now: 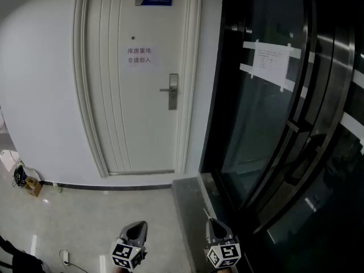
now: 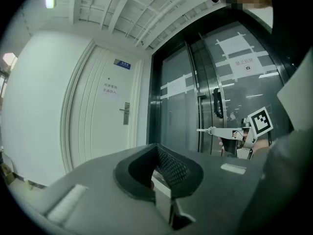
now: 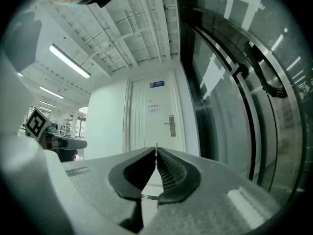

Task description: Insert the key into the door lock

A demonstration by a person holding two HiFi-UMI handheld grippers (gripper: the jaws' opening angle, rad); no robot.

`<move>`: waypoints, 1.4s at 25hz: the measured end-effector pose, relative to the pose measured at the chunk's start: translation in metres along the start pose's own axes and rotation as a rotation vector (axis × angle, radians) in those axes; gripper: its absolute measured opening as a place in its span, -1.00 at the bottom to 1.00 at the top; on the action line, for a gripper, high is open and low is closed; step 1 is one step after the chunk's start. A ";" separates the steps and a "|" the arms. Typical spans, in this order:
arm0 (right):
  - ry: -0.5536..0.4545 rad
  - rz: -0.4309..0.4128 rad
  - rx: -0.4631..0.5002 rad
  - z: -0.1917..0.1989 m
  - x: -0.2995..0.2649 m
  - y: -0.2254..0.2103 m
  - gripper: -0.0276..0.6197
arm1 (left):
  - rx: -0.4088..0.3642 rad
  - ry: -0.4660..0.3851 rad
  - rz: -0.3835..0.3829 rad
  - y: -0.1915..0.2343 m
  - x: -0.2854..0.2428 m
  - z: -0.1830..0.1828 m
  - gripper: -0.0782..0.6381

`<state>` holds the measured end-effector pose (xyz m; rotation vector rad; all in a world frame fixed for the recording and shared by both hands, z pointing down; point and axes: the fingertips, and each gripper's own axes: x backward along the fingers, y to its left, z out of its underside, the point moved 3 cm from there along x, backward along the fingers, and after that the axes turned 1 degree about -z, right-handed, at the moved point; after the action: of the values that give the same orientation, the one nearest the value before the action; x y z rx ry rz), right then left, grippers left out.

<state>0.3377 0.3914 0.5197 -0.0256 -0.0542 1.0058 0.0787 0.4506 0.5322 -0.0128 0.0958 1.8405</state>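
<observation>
Head view, looking steeply down: a white door (image 1: 136,95) stands shut across a pale floor, well apart from the person. Its door lock (image 1: 173,91), a metal plate with a lever handle, sits at the door's right edge. Dark glass doors (image 1: 273,124) with a taped paper notice (image 1: 272,61) fill the right side. At the bottom edge, the left gripper (image 1: 136,226) and right gripper (image 1: 214,222) are held level, side by side, both aimed at the door. A faint sliver at the right gripper's tip may be the key, but it is too small here to be sure.

Left gripper view: its jaws meet at the tips with nothing visible between them, so this hand looks spare, kept level beside the other. Off to the right, the other gripper shows side-on with the key (image 2: 203,129) jutting from its tip.

Right gripper view: the jaws are clamped on the key (image 3: 156,148), seen edge-on as a thin blade standing just past the tips. It lines up roughly with the lock ahead, likely so the blade leads into the keyhole once the gap is walked.
</observation>
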 end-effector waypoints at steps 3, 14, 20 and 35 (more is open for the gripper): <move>-0.007 -0.005 -0.007 0.000 0.000 -0.001 -0.88 | -0.004 -0.002 -0.001 -0.002 -0.002 -0.002 -0.78; -0.013 0.004 -0.003 0.000 0.002 -0.019 -0.88 | -0.020 0.009 0.006 -0.016 -0.014 -0.003 -0.78; -0.006 0.008 -0.004 0.004 -0.014 -0.025 -0.88 | -0.023 0.013 0.021 -0.010 -0.037 -0.003 -0.78; -0.006 0.015 0.002 0.002 -0.140 -0.047 -0.88 | -0.022 0.000 0.038 0.067 -0.143 -0.021 -0.78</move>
<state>0.3024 0.2485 0.5186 -0.0213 -0.0591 1.0207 0.0518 0.2939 0.5234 -0.0262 0.0758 1.8796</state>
